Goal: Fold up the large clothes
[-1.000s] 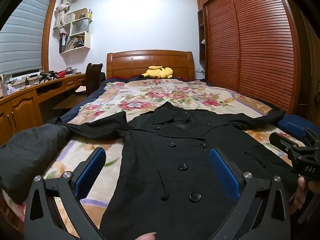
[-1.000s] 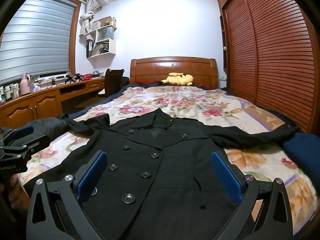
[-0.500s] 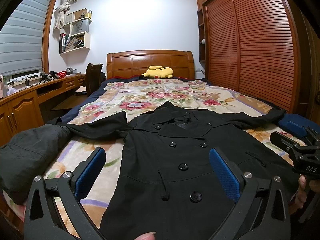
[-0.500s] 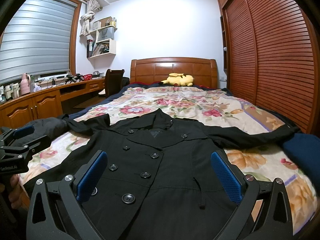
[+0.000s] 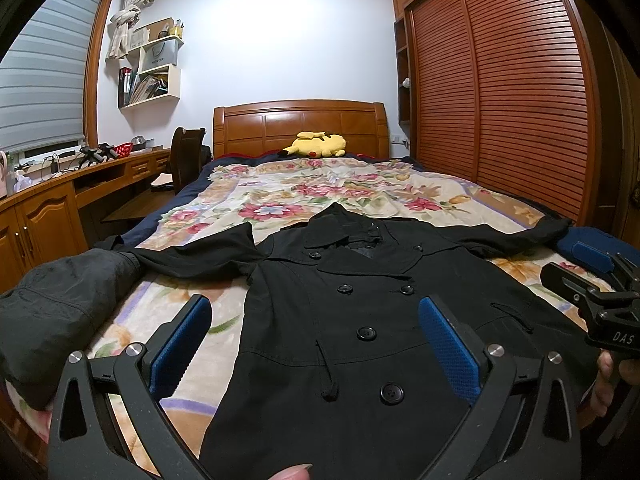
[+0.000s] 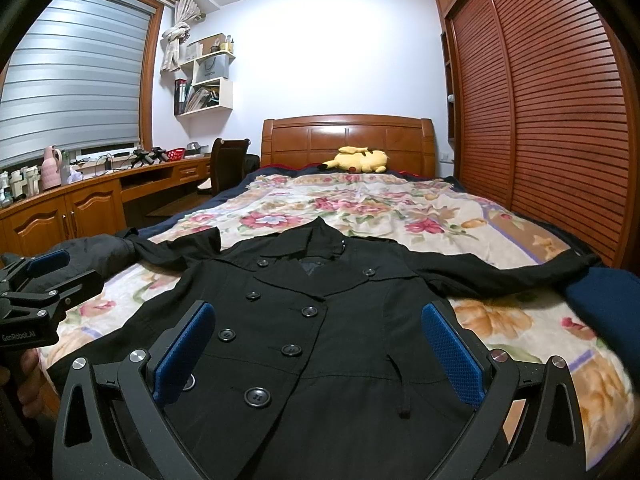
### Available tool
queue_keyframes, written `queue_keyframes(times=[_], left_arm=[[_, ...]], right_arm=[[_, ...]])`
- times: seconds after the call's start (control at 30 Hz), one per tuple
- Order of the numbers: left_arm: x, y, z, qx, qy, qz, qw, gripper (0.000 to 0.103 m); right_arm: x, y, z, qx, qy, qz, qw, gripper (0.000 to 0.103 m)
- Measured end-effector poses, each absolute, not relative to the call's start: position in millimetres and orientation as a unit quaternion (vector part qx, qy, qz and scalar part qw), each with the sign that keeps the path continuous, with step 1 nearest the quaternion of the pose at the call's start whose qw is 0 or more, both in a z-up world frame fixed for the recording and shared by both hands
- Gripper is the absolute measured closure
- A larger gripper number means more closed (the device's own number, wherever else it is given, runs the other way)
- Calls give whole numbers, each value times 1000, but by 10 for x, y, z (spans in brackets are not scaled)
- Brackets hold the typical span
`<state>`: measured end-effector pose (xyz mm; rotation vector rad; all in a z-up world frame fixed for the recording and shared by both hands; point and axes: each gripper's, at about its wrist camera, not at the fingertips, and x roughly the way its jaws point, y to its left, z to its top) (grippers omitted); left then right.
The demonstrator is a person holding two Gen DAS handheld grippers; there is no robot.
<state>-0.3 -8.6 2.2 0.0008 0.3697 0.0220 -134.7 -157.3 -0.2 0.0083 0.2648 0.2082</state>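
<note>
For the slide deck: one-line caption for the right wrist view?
Open right gripper poised over a black double-breasted coat spread flat on a floral bedspread, sleeves outstretched.

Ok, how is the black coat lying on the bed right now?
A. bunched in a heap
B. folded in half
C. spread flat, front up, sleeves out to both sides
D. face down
C: the black coat lies flat on the floral bedspread, buttons facing up, a sleeve stretched to each side.

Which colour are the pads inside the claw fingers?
Blue pads, clearest in the right wrist view.
</note>
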Motion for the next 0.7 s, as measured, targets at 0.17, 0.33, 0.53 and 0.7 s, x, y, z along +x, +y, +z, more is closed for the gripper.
queue_keyframes(times=[0.17, 0.33, 0.53, 0.7], left_arm=[[-4, -91, 31, 1, 183, 10, 983, 0], [0, -98, 30, 2, 184, 11, 983, 0], [3, -100, 33, 2, 184, 11, 983, 0], [2, -99, 30, 3, 183, 11, 983, 0]], right_arm=[[-1351, -1575, -1, 5, 132, 104, 986, 0], [-1348, -1567, -5, 5, 133, 104, 986, 0], [-1352, -1564, -6, 5, 134, 104, 986, 0], [-1353, -1563, -8, 4, 134, 104, 986, 0]])
